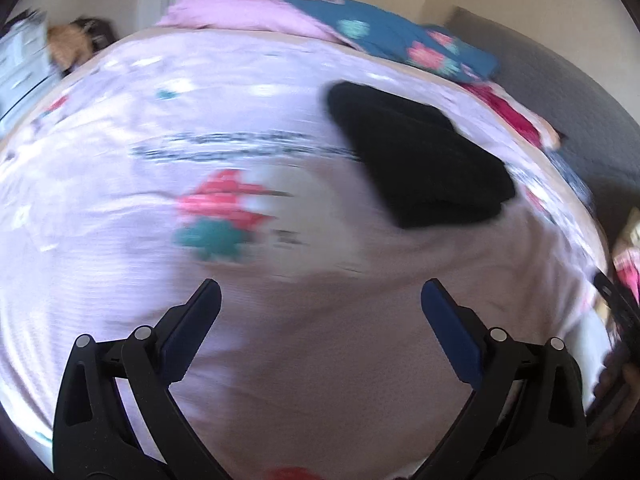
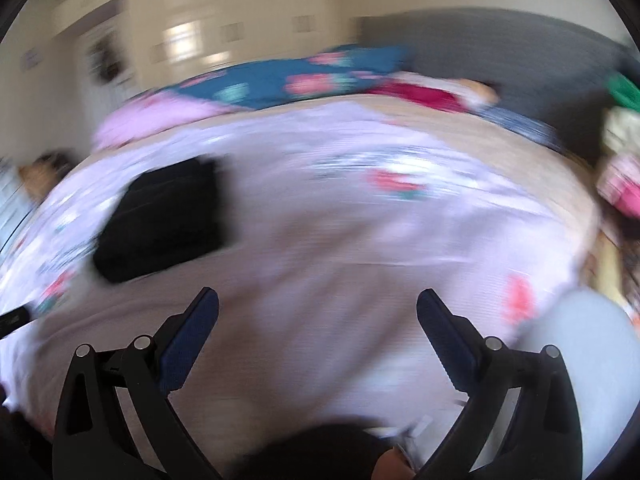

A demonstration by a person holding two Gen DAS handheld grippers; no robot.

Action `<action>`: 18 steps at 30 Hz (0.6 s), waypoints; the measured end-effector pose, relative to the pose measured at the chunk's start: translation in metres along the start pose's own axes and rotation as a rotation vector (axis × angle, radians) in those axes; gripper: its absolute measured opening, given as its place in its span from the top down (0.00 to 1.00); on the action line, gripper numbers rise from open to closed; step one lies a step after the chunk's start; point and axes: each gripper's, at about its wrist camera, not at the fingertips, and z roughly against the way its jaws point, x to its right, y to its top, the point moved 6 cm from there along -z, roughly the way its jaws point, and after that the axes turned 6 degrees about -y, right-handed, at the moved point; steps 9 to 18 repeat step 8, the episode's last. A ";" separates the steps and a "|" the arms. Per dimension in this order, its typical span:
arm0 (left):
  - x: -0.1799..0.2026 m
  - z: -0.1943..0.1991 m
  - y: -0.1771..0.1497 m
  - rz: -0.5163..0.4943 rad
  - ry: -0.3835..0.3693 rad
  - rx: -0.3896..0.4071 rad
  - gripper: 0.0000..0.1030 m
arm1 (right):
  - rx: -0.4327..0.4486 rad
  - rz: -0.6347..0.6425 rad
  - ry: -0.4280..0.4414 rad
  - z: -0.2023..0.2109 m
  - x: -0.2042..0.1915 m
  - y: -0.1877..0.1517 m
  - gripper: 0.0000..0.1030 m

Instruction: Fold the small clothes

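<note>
A folded black cloth garment (image 1: 420,156) lies on the pale lilac flowered bedsheet (image 1: 120,184), and we hold both grippers above the bed.

Our left gripper (image 1: 320,300) hovers over bare sheet with its blue-padded fingers (image 1: 192,328) spread wide and nothing between them; the garment is ahead of it, to the right. Our right gripper (image 2: 318,308) is also wide apart and empty, with the garment ahead to its left. The garment looks like a flat, dark, roughly rectangular stack; both views are blurred. A teal flowered blanket (image 1: 384,36) lies at the far edge.
</note>
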 end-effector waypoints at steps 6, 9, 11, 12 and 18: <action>-0.161 0.027 0.044 0.171 0.299 0.057 0.09 | -0.114 -0.316 -0.483 -0.031 0.210 -0.021 0.04; -0.221 0.040 0.062 0.224 0.413 0.086 0.09 | -0.209 -0.441 -0.604 -0.044 0.281 -0.041 0.04; -0.221 0.040 0.062 0.224 0.413 0.086 0.09 | -0.209 -0.441 -0.604 -0.044 0.281 -0.041 0.04; -0.221 0.040 0.062 0.224 0.413 0.086 0.09 | -0.209 -0.441 -0.604 -0.044 0.281 -0.041 0.04; -0.221 0.040 0.062 0.224 0.413 0.086 0.09 | -0.209 -0.441 -0.604 -0.044 0.281 -0.041 0.04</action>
